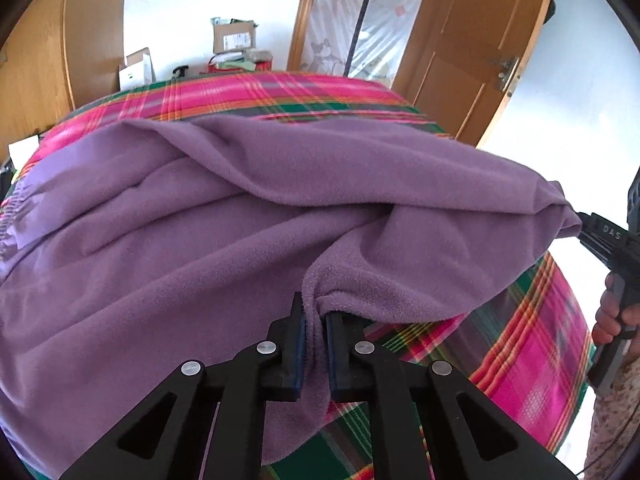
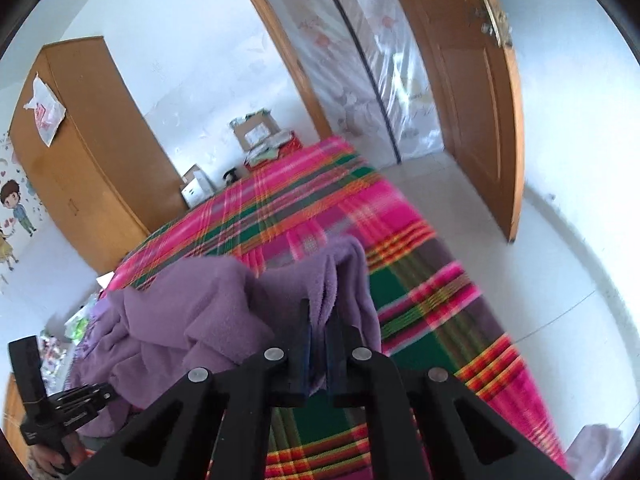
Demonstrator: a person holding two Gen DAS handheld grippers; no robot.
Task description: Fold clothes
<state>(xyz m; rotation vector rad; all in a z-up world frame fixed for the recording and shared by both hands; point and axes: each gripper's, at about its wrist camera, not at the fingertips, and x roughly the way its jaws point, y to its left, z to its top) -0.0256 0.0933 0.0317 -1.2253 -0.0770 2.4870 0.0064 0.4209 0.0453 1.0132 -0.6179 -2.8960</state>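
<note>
My left hand-held gripper (image 1: 316,332) pinches an edge of the purple fleece garment (image 1: 224,216), which lies bunched on the pink-and-green plaid bed cover (image 1: 532,344). My right hand-held gripper (image 2: 318,332) clamps another bunched edge, lifted above the bed.

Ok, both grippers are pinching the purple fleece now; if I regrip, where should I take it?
Judging by how it lies, take the fleece at its near hem, coming from the near side of the bed. There the edge hangs free past the bulk, thin enough to pinch; the middle is bunched into thick folds. The left gripper and right gripper already clamp such edges.
</note>
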